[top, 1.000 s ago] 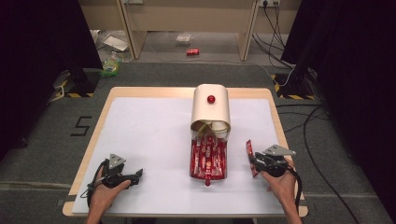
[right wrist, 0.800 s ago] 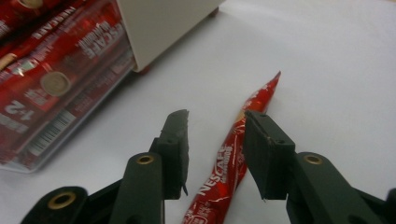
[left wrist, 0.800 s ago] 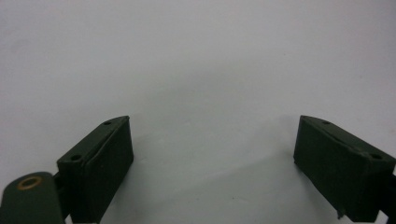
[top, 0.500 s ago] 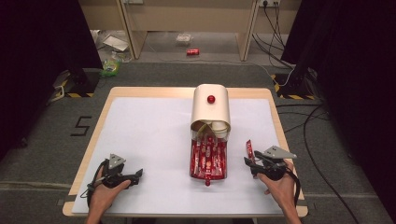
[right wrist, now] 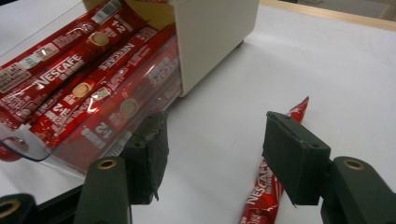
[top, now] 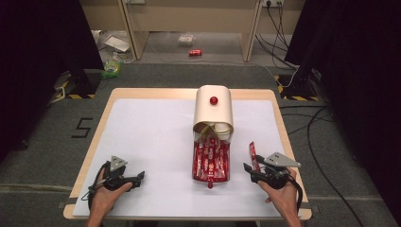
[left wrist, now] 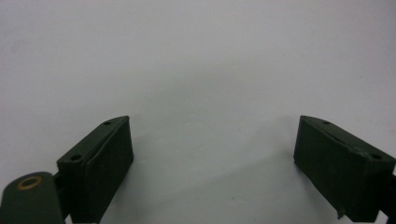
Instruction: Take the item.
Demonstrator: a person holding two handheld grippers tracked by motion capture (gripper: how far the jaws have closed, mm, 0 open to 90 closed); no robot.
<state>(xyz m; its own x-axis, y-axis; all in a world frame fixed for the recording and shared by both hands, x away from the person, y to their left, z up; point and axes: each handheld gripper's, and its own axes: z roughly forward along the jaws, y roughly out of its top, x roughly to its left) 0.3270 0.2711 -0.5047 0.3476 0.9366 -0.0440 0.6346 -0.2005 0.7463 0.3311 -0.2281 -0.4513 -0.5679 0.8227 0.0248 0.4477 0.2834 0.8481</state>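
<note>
A cream box (top: 213,113) with a red knob (top: 213,100) stands at the table's middle. From its front a clear drawer (top: 210,163) is pulled out, holding several red Nescafe sticks (right wrist: 70,79). One loose red stick (top: 253,155) lies on the table right of the drawer. My right gripper (top: 247,169) rests open by the near end of that stick. In the right gripper view the loose stick (right wrist: 273,191) runs partly behind the right jaw, nothing is held between the jaws (right wrist: 217,154), and the cream box (right wrist: 212,32) shows beyond them. My left gripper (top: 138,178) rests open at the near left, over bare white table (left wrist: 212,158).
The white table top (top: 151,137) has a wooden rim (top: 156,93). On the floor beyond lie cables (top: 283,28), a red can (top: 195,52) and some litter (top: 112,66). Dark curtains stand on both sides.
My right gripper has drawn back slightly toward the near edge. The loose stick, the drawer and my left gripper have stayed where they were.
</note>
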